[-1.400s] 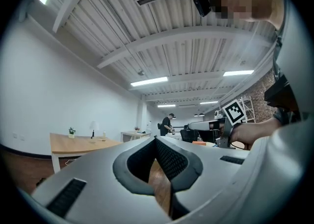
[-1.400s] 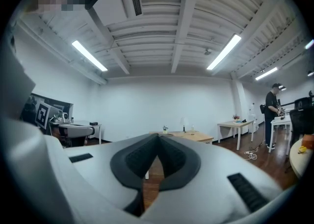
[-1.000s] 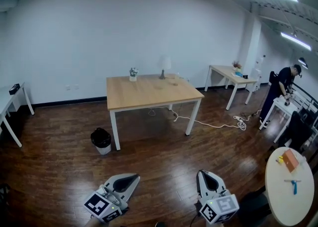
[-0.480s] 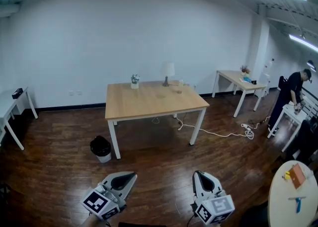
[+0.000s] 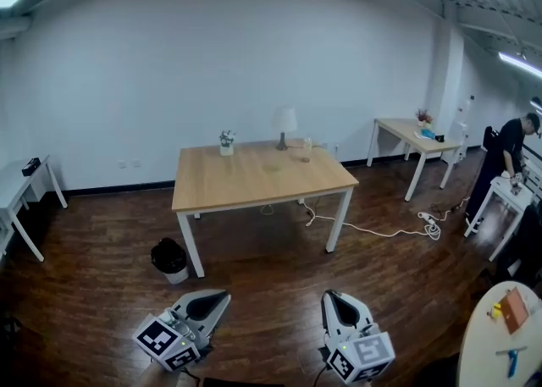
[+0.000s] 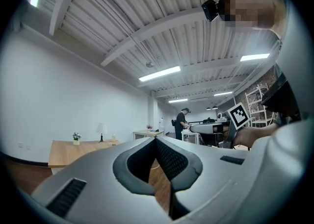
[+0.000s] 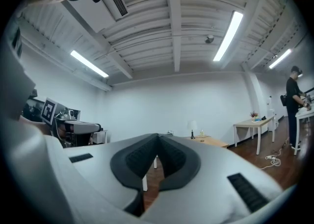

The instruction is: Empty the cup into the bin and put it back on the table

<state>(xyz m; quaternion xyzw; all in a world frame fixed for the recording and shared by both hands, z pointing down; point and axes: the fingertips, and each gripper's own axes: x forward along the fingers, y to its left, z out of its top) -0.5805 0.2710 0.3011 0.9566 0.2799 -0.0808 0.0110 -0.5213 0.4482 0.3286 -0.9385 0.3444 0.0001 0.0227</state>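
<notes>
Nearest, two grippers are held low over the wood floor (image 5: 279, 292). The left gripper (image 5: 222, 297) has its jaws together with nothing between them, and the right gripper (image 5: 329, 297) is likewise closed and empty. At the right edge, a round white table (image 5: 483, 351) carries an orange item (image 5: 514, 310) and a blue tool (image 5: 511, 362).

Further on, one bin (image 5: 170, 257) with a black liner stands on the floor just beside the near left leg of the table (image 5: 254, 182). Its contents cannot be made out. Bare floor lies between the grippers and both.

The table top holds three things, all along its far edge: a small plant (image 5: 226, 141), a lamp (image 5: 286, 121), and the cup (image 5: 305, 151) near the lamp toward the far right corner. What is in the cup is too small to tell.

A white cable (image 5: 373, 229) trails across the floor from under the table to the right. Beyond it stands a second wooden table (image 5: 406, 134), and a person (image 5: 508, 152) bends over a white bench. A white desk (image 5: 17, 186) sits at far left.
</notes>
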